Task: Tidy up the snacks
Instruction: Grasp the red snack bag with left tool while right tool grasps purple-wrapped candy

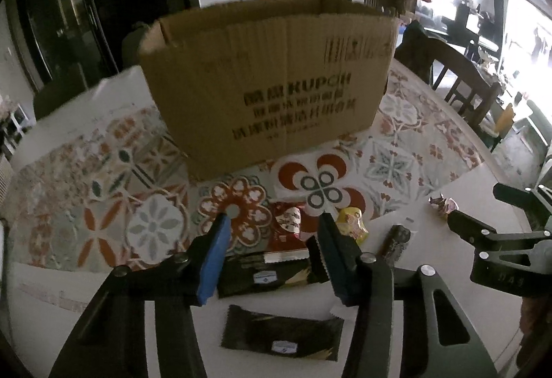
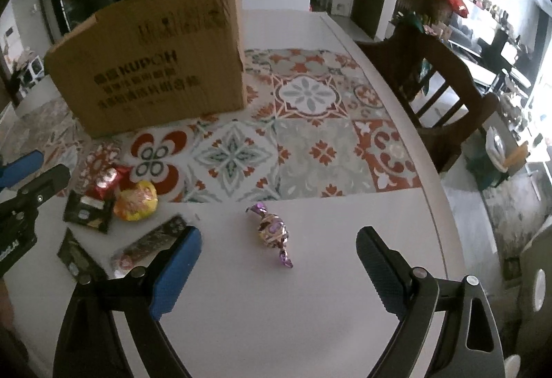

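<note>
An open cardboard box (image 1: pixel 265 81) stands on the patterned mat; it also shows in the right wrist view (image 2: pixel 151 60). My left gripper (image 1: pixel 274 229) is open above a red snack packet (image 1: pixel 289 233) and a black packet (image 1: pixel 272 274), with a yellow snack (image 1: pixel 352 224) by its right finger. A second black packet (image 1: pixel 281 333) lies nearer. My right gripper (image 2: pixel 277 248) is open, its fingers on either side of a purple wrapped candy (image 2: pixel 272 233) on the white table.
A dark bar snack (image 2: pixel 151 240) lies left of the right gripper, next to the yellow snack (image 2: pixel 136 202) and the red packet (image 2: pixel 101 171). A wooden chair (image 2: pixel 434 77) stands at the table's right edge (image 2: pixel 445 205). The patterned mat (image 2: pixel 310 129) covers the table's middle.
</note>
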